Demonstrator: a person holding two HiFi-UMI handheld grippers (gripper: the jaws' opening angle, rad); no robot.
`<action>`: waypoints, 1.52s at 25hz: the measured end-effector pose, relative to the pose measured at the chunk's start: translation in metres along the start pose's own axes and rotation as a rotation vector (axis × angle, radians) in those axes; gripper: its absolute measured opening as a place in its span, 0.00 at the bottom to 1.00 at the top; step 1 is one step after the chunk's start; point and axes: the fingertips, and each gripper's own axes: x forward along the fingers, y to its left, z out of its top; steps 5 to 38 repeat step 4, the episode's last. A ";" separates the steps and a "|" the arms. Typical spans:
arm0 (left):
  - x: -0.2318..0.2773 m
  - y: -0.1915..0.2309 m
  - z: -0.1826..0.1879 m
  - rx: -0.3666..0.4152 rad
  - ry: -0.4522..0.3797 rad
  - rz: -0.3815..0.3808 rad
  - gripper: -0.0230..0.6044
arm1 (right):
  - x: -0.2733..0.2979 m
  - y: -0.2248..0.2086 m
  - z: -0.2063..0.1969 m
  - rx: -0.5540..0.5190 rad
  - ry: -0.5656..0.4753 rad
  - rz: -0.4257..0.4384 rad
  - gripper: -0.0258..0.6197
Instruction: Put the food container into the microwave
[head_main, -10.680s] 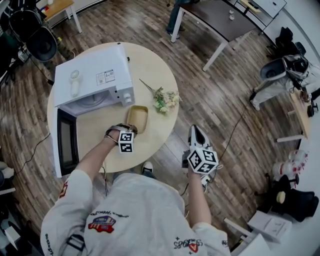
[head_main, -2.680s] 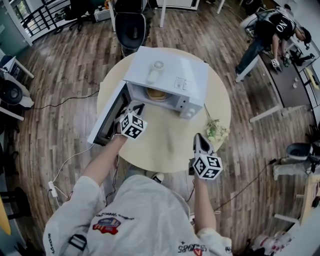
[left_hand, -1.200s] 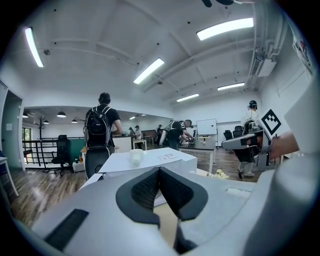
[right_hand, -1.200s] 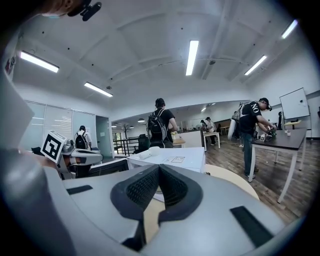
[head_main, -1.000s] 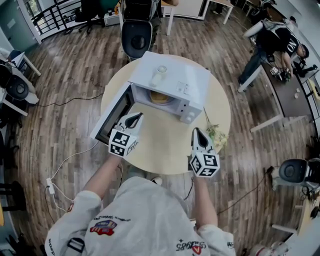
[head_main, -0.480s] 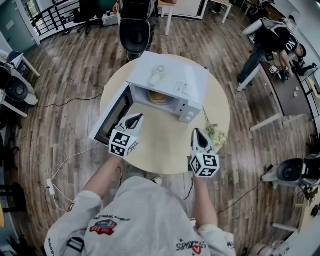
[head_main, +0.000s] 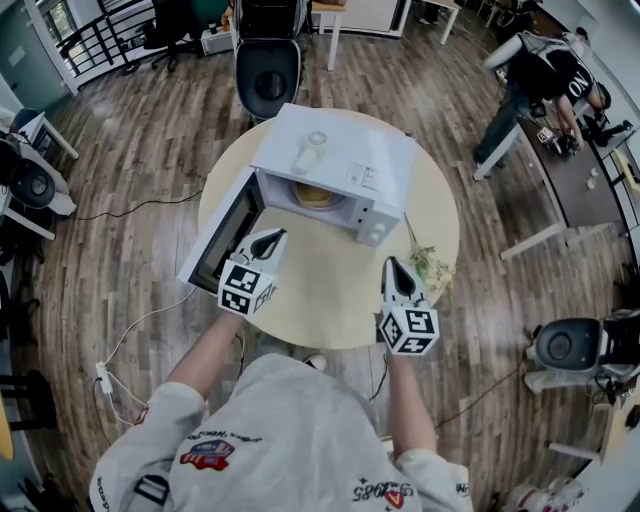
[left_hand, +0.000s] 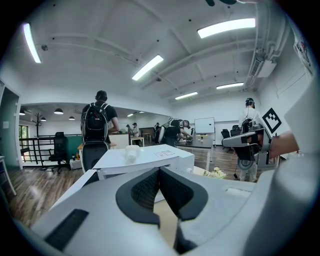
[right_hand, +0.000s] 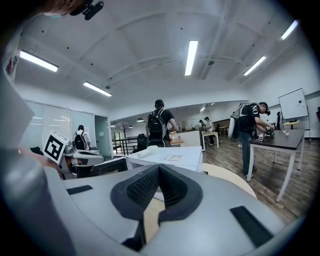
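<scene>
The white microwave stands on the round wooden table with its door swung open to the left. The tan food container sits inside the cavity. My left gripper hovers over the table just in front of the open door, jaws shut and empty. My right gripper hangs near the table's front right, also shut and empty. In the left gripper view the microwave lies ahead beyond the closed fingers. The right gripper view shows the microwave past its closed fingers.
A small bunch of flowers lies on the table right of the microwave. A white handheld fan rests on the microwave's top. Office chairs and desks ring the table, and people stand at the back right.
Since 2.7 s ago my left gripper has drawn back out of the microwave mouth, leaving the container inside. Over the last second both grippers have stayed still.
</scene>
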 end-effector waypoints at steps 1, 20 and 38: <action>0.001 0.000 0.000 -0.002 0.001 -0.001 0.04 | 0.000 0.000 0.000 0.001 0.001 -0.001 0.03; 0.002 -0.001 0.000 -0.007 0.002 -0.001 0.04 | -0.001 -0.002 0.000 0.003 0.003 -0.003 0.03; 0.002 -0.001 0.000 -0.007 0.002 -0.001 0.04 | -0.001 -0.002 0.000 0.003 0.003 -0.003 0.03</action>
